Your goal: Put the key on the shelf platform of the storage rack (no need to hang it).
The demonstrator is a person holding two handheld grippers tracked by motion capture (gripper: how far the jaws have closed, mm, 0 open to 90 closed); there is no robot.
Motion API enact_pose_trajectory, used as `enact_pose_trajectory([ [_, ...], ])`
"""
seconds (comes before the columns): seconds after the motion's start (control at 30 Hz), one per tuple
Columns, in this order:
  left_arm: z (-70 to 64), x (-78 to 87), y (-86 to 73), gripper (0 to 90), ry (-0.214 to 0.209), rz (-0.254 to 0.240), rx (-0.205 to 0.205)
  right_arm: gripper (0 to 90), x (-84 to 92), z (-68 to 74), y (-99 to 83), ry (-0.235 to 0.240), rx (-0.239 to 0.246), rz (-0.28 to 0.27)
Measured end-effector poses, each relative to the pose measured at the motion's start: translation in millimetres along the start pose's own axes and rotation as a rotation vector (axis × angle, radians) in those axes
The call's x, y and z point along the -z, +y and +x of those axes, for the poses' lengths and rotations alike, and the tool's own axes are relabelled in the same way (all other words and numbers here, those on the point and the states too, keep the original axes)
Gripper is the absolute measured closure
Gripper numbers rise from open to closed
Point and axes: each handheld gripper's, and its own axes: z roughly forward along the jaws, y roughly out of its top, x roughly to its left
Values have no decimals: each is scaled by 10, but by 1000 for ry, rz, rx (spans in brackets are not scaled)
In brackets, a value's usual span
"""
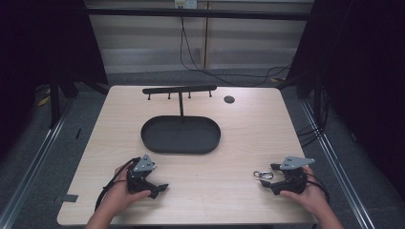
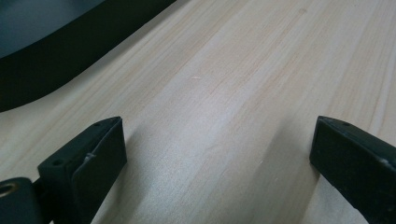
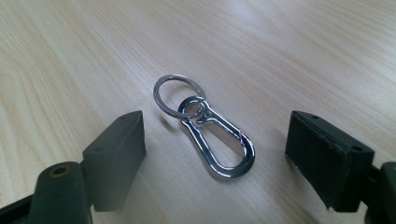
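Here the right gripper (image 3: 215, 154) sits low on the tabletop (image 1: 229, 152), its fingers (image 3: 116, 154) wide on either side of a silver clip with a key ring (image 3: 205, 128), not touching it. The likely step is the pick-up: closing squarely on the clip, perhaps for the hook stand (image 1: 179, 89) over the dark tray (image 1: 150, 143). The left gripper (image 1: 160, 188) rests wide, holding nothing

Light wood tabletop (image 1: 248, 138) in a dim room.
Grey floor (image 1: 43, 157) around it, pale panelled wall (image 1: 143, 38) behind, black cables (image 1: 205, 67) trailing down, dark curtains (image 1: 367, 71) both sides.
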Motion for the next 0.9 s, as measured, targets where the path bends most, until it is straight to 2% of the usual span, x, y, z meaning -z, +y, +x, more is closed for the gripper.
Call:
enact_pose_trajectory([
  [0.17, 0, 0, 0, 35, 0, 0, 0, 194, 7, 4, -2, 0, 3, 4],
  [0.23, 1, 1, 1, 35, 0, 2, -2, 197, 14, 5, 17, 1, 5, 23],
  [0.43, -1, 0, 0, 35, 0, 0, 0, 226, 39, 20, 111, 12, 12, 120],
  [0.47, -1, 0, 0, 35, 0, 0, 0, 226, 39, 20, 111, 12, 12, 120],
  [0.5, 1, 1, 0, 35, 0, 2, -3, 251, 57, 23, 164, 23, 20, 180],
  [0.53, 1, 1, 0, 34, 0, 2, -3, 251, 57, 23, 164, 23, 20, 180],
  [0.63, -3, 2, -1, 35, -2, 2, 0, 276, 114, 29, 243, 35, 47, 254],
  [0.7, -4, 4, 0, 35, 0, 4, -1, 304, 141, 21, 265, 50, 35, 259],
  [0.9, -1, 5, 1, 34, 1, 6, -4, 369, 175, -3, 395, 56, 60, 336],
])
